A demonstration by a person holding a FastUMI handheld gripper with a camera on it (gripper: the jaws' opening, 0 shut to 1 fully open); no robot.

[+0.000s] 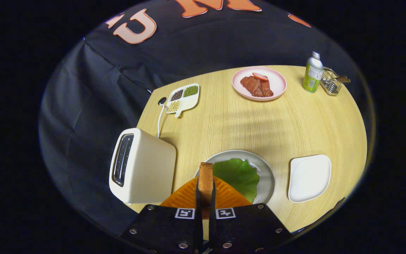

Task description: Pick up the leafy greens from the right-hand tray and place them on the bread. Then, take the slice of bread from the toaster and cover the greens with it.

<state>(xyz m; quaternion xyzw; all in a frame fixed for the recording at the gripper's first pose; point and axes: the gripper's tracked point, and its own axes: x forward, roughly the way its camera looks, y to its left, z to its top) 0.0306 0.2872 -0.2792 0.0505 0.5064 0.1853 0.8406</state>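
One flat bread slice (205, 180) pinched edge-on between ridged jaws

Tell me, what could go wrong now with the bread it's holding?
1. The brown bread slice stands on edge, pinched between the fingers; it may need turning flat, or it could tip off the green lettuce leaf.
2. The leaf lies loose on the round grey plate, so a sideways push could slide it.
3. The cream toaster stands close beside the fingers and might get bumped.
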